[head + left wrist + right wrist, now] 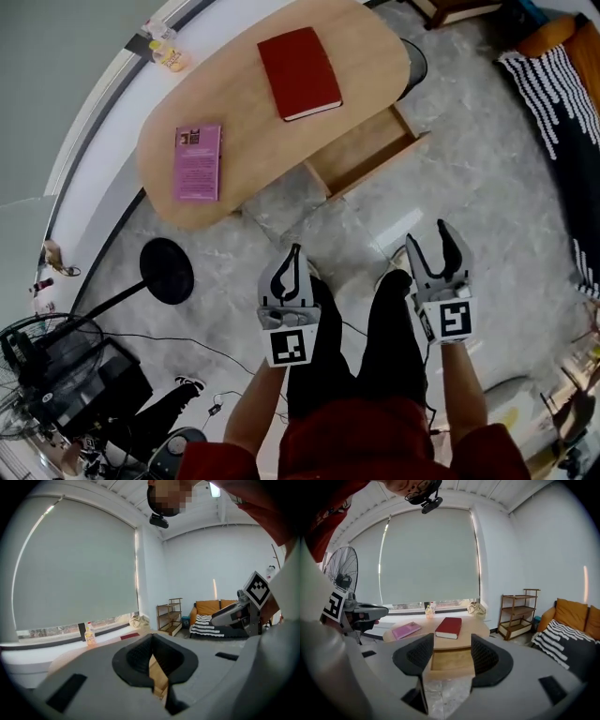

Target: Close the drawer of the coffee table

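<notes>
Left tool (295,255) together, right tool (441,236) apart and empty; drawer (364,150) of coffee table (246,117) open, front toward both.

We log a light wood table (234,103), its drawer (361,155) the same wood. Red book (298,73), pink book (198,161), yellow-orange bottle (170,58). Floor (487,216): grey veined marble. Throw (553,94): black-and-white stripes. Sofa (574,613): orange. Left gripper (296,249) and right gripper (428,234): grey, black pads, black-and-white square markers. Top (356,441) red, trousers (394,328) black.
</notes>
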`<state>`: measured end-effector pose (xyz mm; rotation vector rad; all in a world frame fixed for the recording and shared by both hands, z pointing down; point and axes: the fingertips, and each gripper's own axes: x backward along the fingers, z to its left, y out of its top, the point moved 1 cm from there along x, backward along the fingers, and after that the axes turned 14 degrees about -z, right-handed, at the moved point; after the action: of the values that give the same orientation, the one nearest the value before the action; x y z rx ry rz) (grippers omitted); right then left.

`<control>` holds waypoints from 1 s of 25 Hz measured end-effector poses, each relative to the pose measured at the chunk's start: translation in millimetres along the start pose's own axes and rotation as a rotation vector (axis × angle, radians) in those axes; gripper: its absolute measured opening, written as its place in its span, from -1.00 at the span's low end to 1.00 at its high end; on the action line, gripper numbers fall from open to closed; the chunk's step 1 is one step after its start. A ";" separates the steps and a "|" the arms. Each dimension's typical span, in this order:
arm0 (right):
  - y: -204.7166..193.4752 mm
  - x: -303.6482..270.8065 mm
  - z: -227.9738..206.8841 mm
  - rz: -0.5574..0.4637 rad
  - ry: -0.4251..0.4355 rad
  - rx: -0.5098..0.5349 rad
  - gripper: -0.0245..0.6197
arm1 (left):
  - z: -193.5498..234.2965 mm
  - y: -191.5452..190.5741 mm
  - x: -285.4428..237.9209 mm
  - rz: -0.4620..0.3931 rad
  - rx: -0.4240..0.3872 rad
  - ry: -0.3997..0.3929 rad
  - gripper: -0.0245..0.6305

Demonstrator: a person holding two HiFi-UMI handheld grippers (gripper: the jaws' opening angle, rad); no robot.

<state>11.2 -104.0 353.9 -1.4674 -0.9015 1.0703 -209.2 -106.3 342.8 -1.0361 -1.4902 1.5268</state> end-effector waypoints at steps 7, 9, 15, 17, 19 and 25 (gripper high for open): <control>-141.2 -40.6 0.9 0.061 0.049 -0.018 -0.18 | 5.2 -155.2 -21.6 0.044 -0.062 -0.064 -0.90; -186.2 -51.7 -4.8 0.069 0.057 -0.013 -0.18 | 2.5 -205.3 -34.1 0.014 -0.116 -0.109 -0.90; -306.0 -78.5 -3.9 0.044 0.111 0.010 -0.17 | 8.6 -348.8 -35.5 0.080 -0.186 -0.155 -0.90; -337.1 -91.8 -6.7 0.011 0.138 0.028 -0.15 | 10.0 -379.0 -38.9 0.046 -0.269 -0.166 -0.90; -359.0 -105.1 -10.9 -0.039 0.163 0.023 -0.13 | 9.2 -403.3 -45.2 -0.002 -0.285 -0.183 -0.90; -405.5 -127.2 -10.9 -0.107 0.212 0.040 -0.10 | 17.6 -464.9 -69.6 -0.043 -0.174 -0.193 -0.90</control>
<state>-14.3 -163.3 774.1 -1.4523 -0.7943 0.8319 -209.2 -158.7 810.3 -0.9699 -1.7939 1.5225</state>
